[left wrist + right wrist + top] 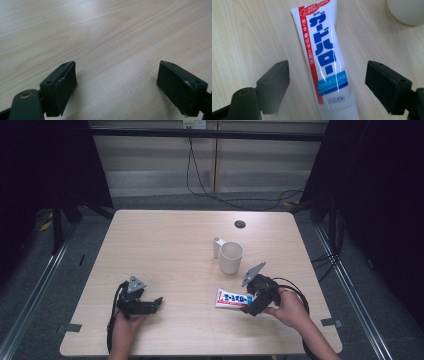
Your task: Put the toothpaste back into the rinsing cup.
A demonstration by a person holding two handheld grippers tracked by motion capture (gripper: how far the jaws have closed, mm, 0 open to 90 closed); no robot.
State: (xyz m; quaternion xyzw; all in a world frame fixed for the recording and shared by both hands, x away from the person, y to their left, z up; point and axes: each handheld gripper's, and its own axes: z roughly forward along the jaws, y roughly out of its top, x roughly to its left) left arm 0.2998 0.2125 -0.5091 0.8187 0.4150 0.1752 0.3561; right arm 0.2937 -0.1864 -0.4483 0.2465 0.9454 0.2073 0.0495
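Note:
A white toothpaste tube (230,298) with blue and red lettering lies flat on the wooden table (170,240), just in front of a white mug (230,258). My right gripper (249,303) is at the tube's right end, jaws open. In the right gripper view the tube (324,57) runs between the two black pads (384,87), and neither pad touches it. The mug's base (409,11) shows at the top right of that view. My left gripper (156,302) rests near the table's front left, open (116,64) over bare wood with nothing between its jaws.
A dark round grommet hole (240,224) sits near the table's far edge. Cables trail across the floor behind the table (235,200). Dark frames and rails flank the table on both sides.

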